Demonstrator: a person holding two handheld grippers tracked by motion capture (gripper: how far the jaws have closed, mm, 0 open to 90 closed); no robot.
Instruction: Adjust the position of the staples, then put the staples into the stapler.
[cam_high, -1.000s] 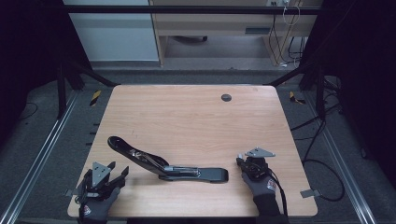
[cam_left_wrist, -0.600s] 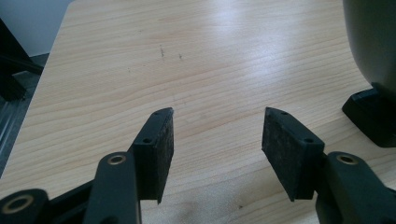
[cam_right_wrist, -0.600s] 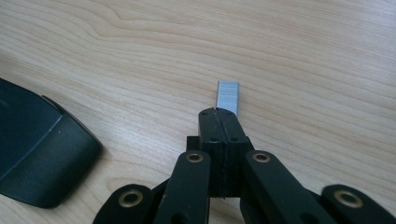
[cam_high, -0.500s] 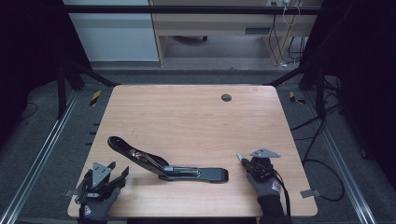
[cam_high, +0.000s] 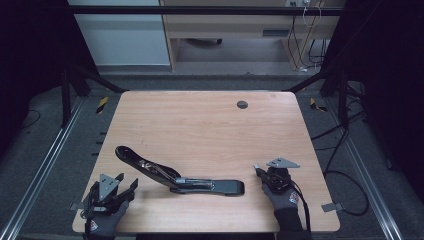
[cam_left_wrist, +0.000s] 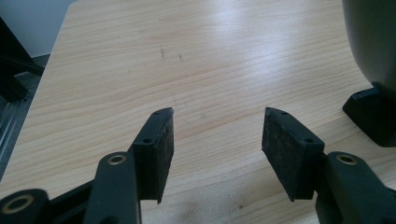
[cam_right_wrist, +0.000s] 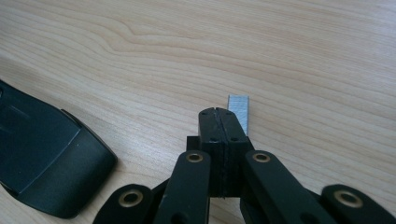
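Right tool (cam_right_wrist: 218, 114) clenched, jaws flush together, a strip of staples (cam_right_wrist: 238, 113) lying on the tabletop (cam_high: 200, 130) just past its tip, touching or not I cannot tell; left tool (cam_left_wrist: 217, 133) released, jaws apart over bare wood near the front left corner; opened black stapler (cam_high: 175, 175) lies between both tools, base end nearer the right one.

Staple strip (cam_right_wrist: 238, 112) partly hidden behind fingers (cam_right_wrist: 219, 135); stapler (cam_right_wrist: 44, 163) cut off by edge.
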